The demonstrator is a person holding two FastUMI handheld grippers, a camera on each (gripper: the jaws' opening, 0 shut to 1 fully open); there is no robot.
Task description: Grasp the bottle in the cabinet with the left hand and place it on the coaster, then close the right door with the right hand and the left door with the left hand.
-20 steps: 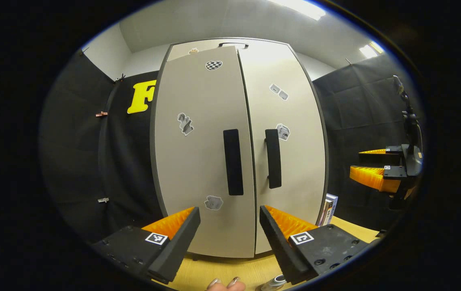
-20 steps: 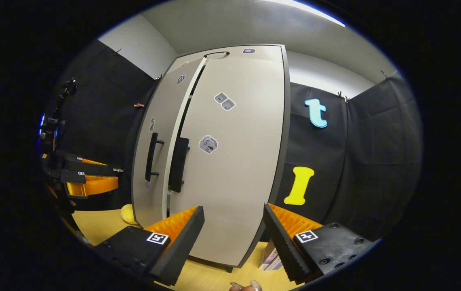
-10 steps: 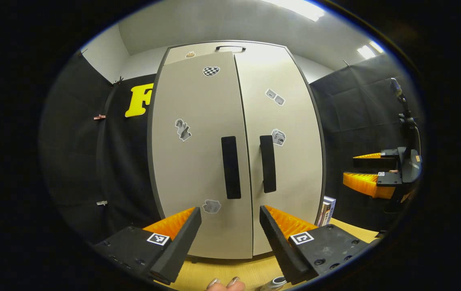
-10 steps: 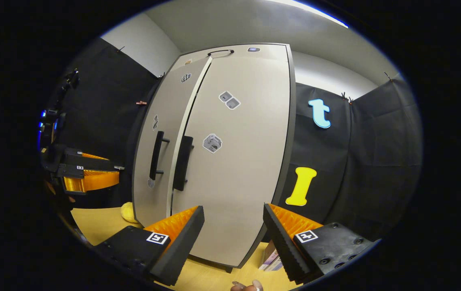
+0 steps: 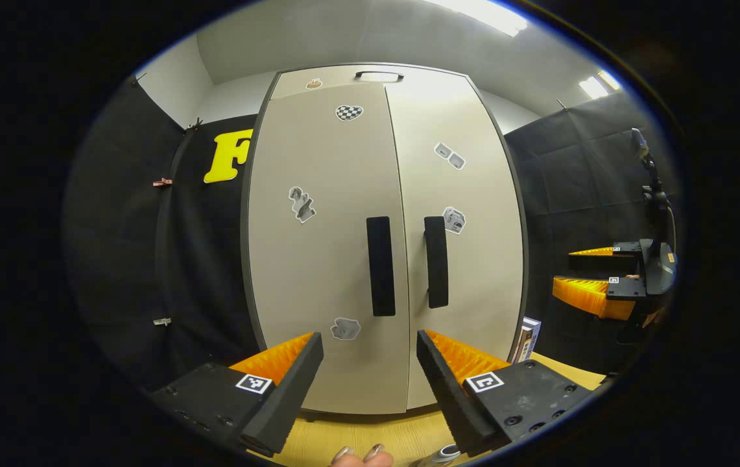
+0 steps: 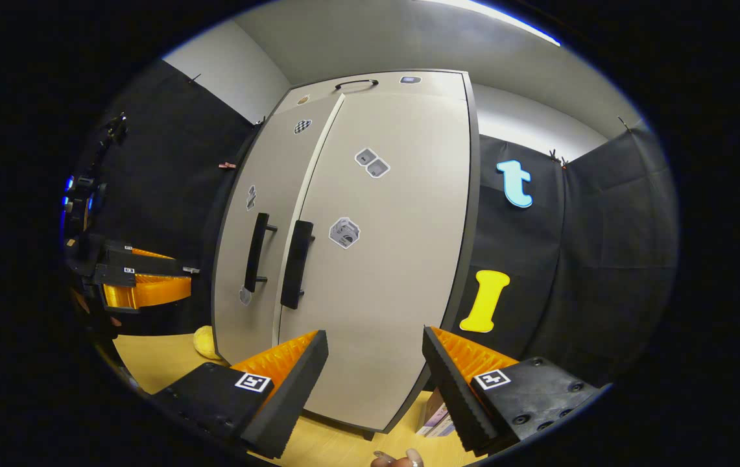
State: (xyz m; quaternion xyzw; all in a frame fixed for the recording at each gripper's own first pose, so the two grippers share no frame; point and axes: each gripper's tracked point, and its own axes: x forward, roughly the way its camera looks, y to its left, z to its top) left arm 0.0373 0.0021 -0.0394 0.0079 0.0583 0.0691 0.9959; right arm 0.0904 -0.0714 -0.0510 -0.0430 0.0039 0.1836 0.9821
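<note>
The cabinet (image 5: 386,240) has pale beige doors framed in dark grey, each door bearing a black bar handle (image 5: 381,266) and small grey-and-white stickers (the one at 12 o'clock on the left door (image 5: 318,259) is a black-and-white checkered heart (image 5: 348,112)). The worktop (image 6: 155,363) is light yellow wood, with a soft yellow lump (image 6: 204,342) at 9 o'clock of the cabinet's foot.

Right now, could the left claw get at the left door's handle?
Probably yes. The left claw is open and faces the closed left door; nothing stands between it and the black handle.
</note>
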